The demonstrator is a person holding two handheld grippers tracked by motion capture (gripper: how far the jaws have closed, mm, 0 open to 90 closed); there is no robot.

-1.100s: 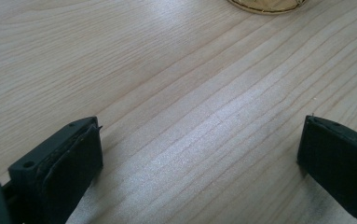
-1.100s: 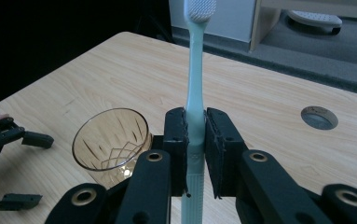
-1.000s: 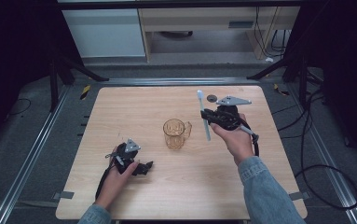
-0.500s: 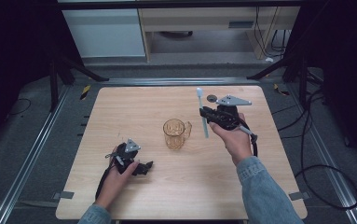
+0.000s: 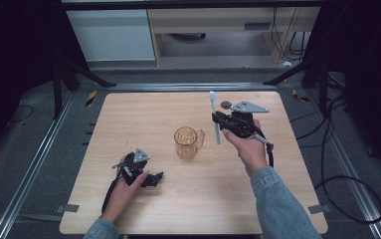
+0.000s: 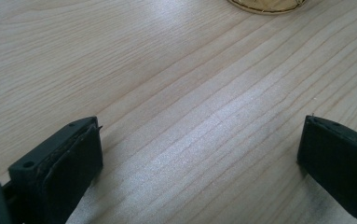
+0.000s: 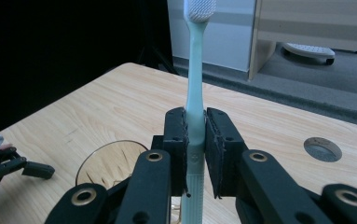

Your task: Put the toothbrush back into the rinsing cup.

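Right claw pinching toothbrush mid-handle, bristles up.
Amber mug just left; left claw spread on counter.

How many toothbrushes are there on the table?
1. The only toothbrush isn't lying on the table; the right gripper holds it, bristles up, beside the amber cup. I see no others.

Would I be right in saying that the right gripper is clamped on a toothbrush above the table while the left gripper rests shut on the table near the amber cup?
Not quite: the left gripper is open, not shut; the left gripper view shows its jaws wide apart over bare wood. The rest holds: the right gripper is clamped on the toothbrush, and the amber cup stands nearby on the table.
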